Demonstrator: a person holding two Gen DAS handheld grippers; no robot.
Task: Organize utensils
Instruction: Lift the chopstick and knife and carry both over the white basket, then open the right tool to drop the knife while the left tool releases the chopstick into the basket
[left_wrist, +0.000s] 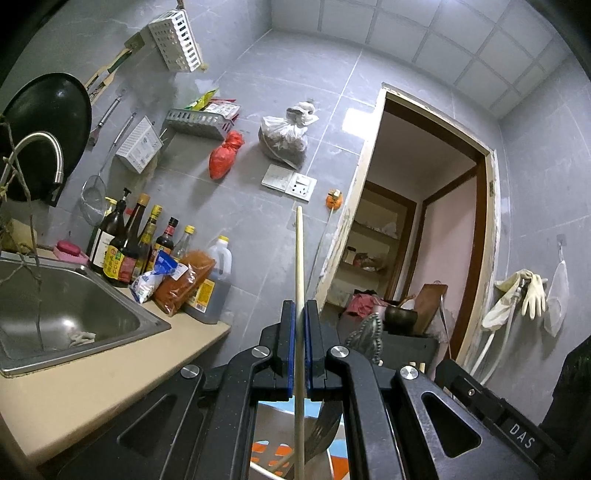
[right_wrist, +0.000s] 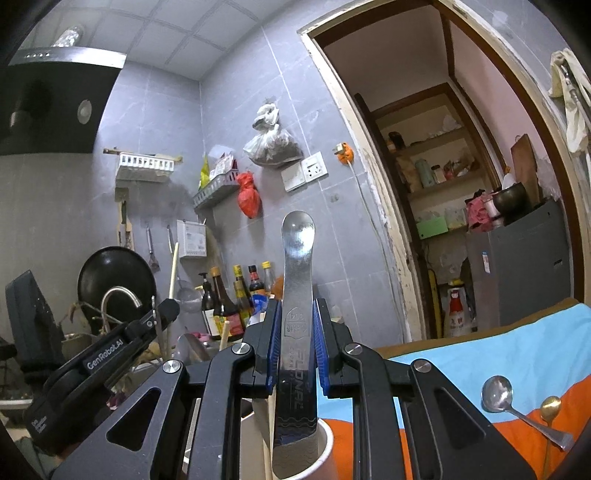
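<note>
My left gripper (left_wrist: 300, 308) is shut on a pale wooden chopstick (left_wrist: 299, 254) that stands upright, its top well above the fingers. Under it shows a steel fork (left_wrist: 325, 432). My right gripper (right_wrist: 297, 308) is shut on a flat steel utensil (right_wrist: 298, 258), rounded end up, with its lower end inside a white cup (right_wrist: 327, 443). The right wrist view also catches the left gripper (right_wrist: 166, 308) at the left with its chopstick (right_wrist: 173, 269). A silver spoon (right_wrist: 496, 393) and a gold spoon (right_wrist: 550, 406) lie on the orange and blue cloth (right_wrist: 498, 350).
A steel sink (left_wrist: 74, 306) with a curved faucet (left_wrist: 48, 147) sits in the beige counter at the left. Sauce bottles (left_wrist: 125, 243) and bags line the wall behind it. A black wok (left_wrist: 44, 122) hangs above. An open doorway (left_wrist: 424, 221) lies to the right.
</note>
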